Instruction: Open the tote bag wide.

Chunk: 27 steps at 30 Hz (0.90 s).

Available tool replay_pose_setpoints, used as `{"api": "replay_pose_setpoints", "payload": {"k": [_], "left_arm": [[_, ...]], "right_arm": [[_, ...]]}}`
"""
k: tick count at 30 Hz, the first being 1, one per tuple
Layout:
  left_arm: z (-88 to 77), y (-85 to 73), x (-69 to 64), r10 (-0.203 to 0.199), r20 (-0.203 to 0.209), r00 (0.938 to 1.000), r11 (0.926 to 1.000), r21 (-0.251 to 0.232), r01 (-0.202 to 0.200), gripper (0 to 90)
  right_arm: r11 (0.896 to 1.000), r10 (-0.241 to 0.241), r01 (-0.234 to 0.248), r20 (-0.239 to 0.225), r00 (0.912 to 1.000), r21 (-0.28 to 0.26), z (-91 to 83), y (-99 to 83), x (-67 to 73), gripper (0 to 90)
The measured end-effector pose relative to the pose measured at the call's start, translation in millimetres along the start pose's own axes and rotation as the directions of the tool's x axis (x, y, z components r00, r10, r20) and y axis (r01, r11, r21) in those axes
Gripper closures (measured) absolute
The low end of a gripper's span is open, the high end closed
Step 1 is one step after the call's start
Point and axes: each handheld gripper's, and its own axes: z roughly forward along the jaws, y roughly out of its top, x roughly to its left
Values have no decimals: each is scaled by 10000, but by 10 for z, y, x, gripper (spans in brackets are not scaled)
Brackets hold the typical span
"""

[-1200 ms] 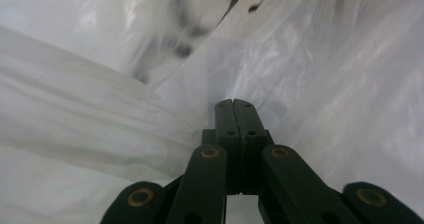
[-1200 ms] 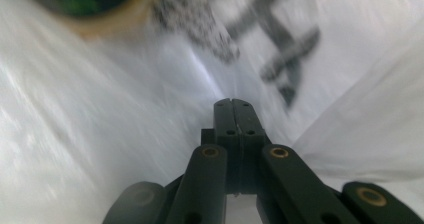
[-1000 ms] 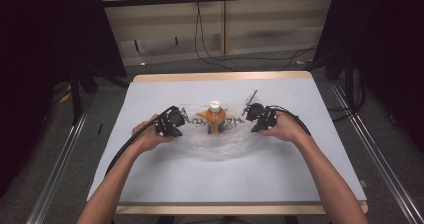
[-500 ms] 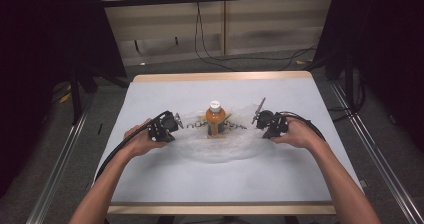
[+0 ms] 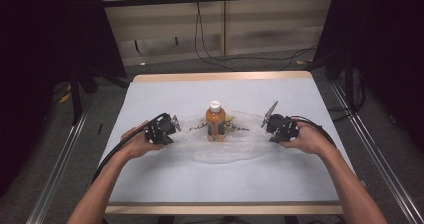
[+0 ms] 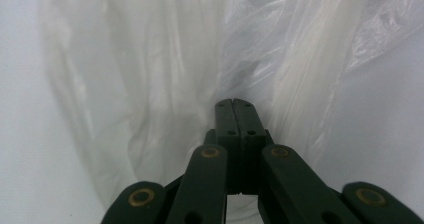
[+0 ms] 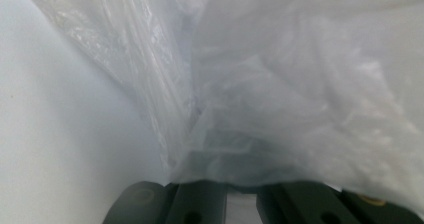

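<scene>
Now, high view: your left hand-held gripper and right hand-held gripper each pinch an opposite edge of the clear plastic bag, which lies spread on the bench.
Bottle: the orange bottle stands upright mid-bench between your hands, on or inside the film — I cannot tell which.
Left gripper view: jaws fully closed, plastic bag bunched around the tips.
Right gripper view: plastic bag drapes over the jaws; they look clamped on it.
Risk: pull the edges further apart or lift unevenly and the film could drag the bottle's base and tip it.
Second risk: thin film may slip from a pinch — or tear.
</scene>
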Motion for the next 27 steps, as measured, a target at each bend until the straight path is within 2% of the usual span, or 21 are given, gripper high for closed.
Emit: {"api": "replay_pose_setpoints", "payload": {"k": [4, 5, 6, 7, 8, 9, 11, 12, 14, 15, 17, 18, 19, 22, 23, 24, 25, 26, 27], "left_arm": [[-2, -35, 31, 1, 128, 9999, 9997, -256, 3, 900], [1, -47, 31, -151, 68, 9999, 9992, -382, 153, 900], [2, -55, 47, -193, 68, 9998, 9985, -514, 197, 900], [1, -62, 62, -270, 144, 9995, 9983, -512, 277, 900], [7, -62, 71, -335, 113, 9994, 9976, -609, 341, 900], [11, -56, 76, -382, -137, 9992, 9974, -620, 373, 900], [20, -50, 123, -492, -77, 9988, 9964, -701, 486, 900], [20, -53, 142, -538, -128, 9985, 9962, -697, 528, 900], [32, -56, 169, -656, -172, 9977, 9946, -812, 640, 900], [33, -54, 162, -661, -318, 9973, 9947, -808, 633, 900], [32, -48, 143, -603, -430, 9973, 9955, -760, 569, 900], [32, -46, 130, -585, -535, 9969, 9959, -725, 545, 900], [31, -63, 152, -739, -382, 9965, 9938, -863, 704, 900], [30, -72, 157, -686, -415, 9968, 9934, -955, 644, 900], [30, -82, 149, -829, -250, 9962, 9911, -1069, 797, 900], [27, -96, 144, -808, -243, 9964, 9897, -1202, 773, 900], [23, -143, 139, -1018, 30, 9948, 9831, -1524, 1011, 900], [23, -143, 139, -1018, 30, 9948, 9831, -1524, 1011, 900], [25, -166, 143, -1073, 81, 9942, 9799, -1684, 1071, 900]], "right_arm": [[9997, 229, -229, 42, 9997, -39, -2, -28, -36, 900], [9993, 348, -348, -5, 9994, -120, -2, -40, -66, 900], [9993, 339, -332, 394, 9987, -180, 5, -41, -84, 900], [9993, 339, -332, 394, 9987, -180, 5, -41, -84, 900], [9987, 480, -472, 433, 9979, -195, 14, -40, -104, 900], [9982, 569, -561, 422, 9975, -216, 14, -31, -122, 900], [9978, 601, -584, 560, 9966, -318, 28, -20, -151, 900], [9964, 774, -750, 610, 9951, -401, 32, -24, -178, 900], [9957, 816, -789, 560, 9951, -490, 35, -29, -200, 900], [9940, 939, -902, 597, 9938, -620, 44, -38, -227, 900], [9935, 982, -945, 586, 9934, -634, 42, -37, -234, 900], [9948, 812, -755, 858, 9930, -682, 50, -34, -215, 900], [9948, 824, -765, 897, 9925, -675, 49, -34, -208, 900], [9935, 892, -830, 797, 9928, -783, 47, -37, -217, 900], [9910, 1072, -1013, 665, 9920, -870, 42, -39, -214, 900], [9910, 1072, -1013, 665, 9920, -870, 42, -39, -214, 900], [9888, 1101, -1035, 567, 9923, -1076, 46, -52, -225, 900], [9888, 1101, -1035, 567, 9923, -1076, 46, -52, -225, 900], [9848, 1229, -1178, 333, 9919, -1277, 37, -68, -233, 900]]}}
